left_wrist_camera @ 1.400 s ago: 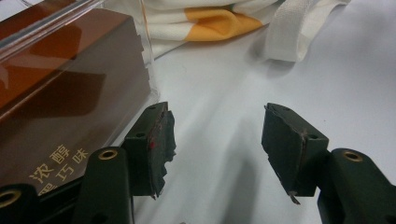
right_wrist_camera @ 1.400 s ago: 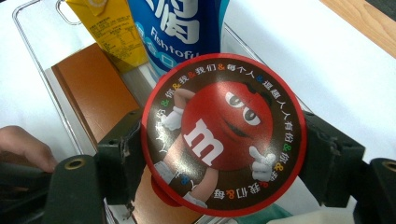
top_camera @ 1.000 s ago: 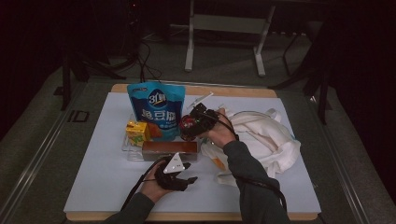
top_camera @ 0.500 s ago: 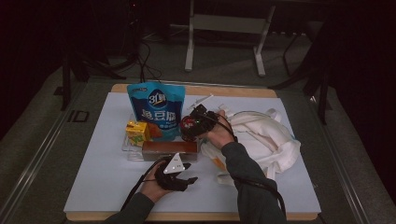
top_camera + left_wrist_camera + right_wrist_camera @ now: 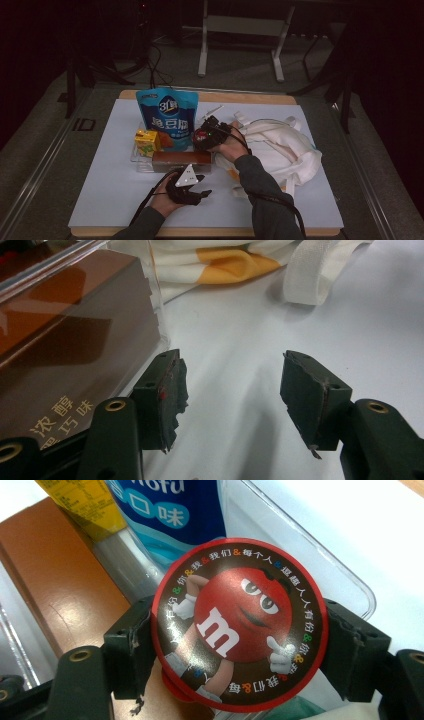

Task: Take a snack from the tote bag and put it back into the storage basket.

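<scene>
The right gripper (image 5: 239,645) squeezes a round red M&M's candy tub (image 5: 239,625) between its two jaws, holding it over the clear plastic tray (image 5: 320,560) — next to the blue tofu snack bag (image 5: 169,117). The left gripper (image 5: 232,390) rests on the white table (image 5: 350,325) beside the brown chocolate box (image 5: 65,345), jaws apart with nothing between them.

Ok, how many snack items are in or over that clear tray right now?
4: blue pouch standing at the back, yellow carton on the left, brown box along the front, round candy tub clamped in the right gripper. More may hide behind them.
</scene>
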A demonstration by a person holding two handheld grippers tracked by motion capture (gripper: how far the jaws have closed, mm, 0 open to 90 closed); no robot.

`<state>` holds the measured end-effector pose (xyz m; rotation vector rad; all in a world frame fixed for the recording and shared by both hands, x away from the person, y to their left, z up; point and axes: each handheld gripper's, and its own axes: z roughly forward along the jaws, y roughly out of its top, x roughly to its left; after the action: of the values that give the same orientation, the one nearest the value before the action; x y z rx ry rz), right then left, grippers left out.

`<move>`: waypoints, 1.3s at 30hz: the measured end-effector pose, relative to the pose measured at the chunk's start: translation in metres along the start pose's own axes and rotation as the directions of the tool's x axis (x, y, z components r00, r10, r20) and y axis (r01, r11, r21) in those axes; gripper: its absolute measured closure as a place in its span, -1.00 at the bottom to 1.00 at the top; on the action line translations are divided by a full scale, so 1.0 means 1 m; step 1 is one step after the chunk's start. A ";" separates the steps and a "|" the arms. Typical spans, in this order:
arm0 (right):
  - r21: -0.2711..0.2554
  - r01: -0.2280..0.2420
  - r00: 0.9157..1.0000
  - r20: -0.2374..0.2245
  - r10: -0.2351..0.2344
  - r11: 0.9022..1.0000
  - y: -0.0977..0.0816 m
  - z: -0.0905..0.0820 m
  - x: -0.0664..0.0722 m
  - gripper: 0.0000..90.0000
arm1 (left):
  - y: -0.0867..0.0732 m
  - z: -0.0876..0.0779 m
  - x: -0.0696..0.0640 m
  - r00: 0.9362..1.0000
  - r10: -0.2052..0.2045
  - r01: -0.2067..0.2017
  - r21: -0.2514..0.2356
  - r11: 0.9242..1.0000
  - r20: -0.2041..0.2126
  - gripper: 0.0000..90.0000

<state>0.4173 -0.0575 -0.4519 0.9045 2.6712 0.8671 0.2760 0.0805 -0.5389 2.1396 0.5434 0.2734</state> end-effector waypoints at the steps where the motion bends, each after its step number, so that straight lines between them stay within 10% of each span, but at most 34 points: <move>1: 0.006 0.000 1.000 0.003 0.000 1.000 0.000 0.001 0.000 -0.44 | 0.000 0.000 0.000 1.000 0.002 -0.002 0.000 1.000 -0.001 -0.07; 39: 0.000 0.005 1.000 0.025 -0.005 1.000 0.007 -0.009 0.006 -0.36 | 0.000 0.000 0.000 1.000 0.001 -0.001 0.003 1.000 0.001 -0.07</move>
<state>0.4127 -0.0542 -0.4406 0.9026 2.6508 0.8490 0.2760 0.0801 -0.5390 2.1423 0.5429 0.2721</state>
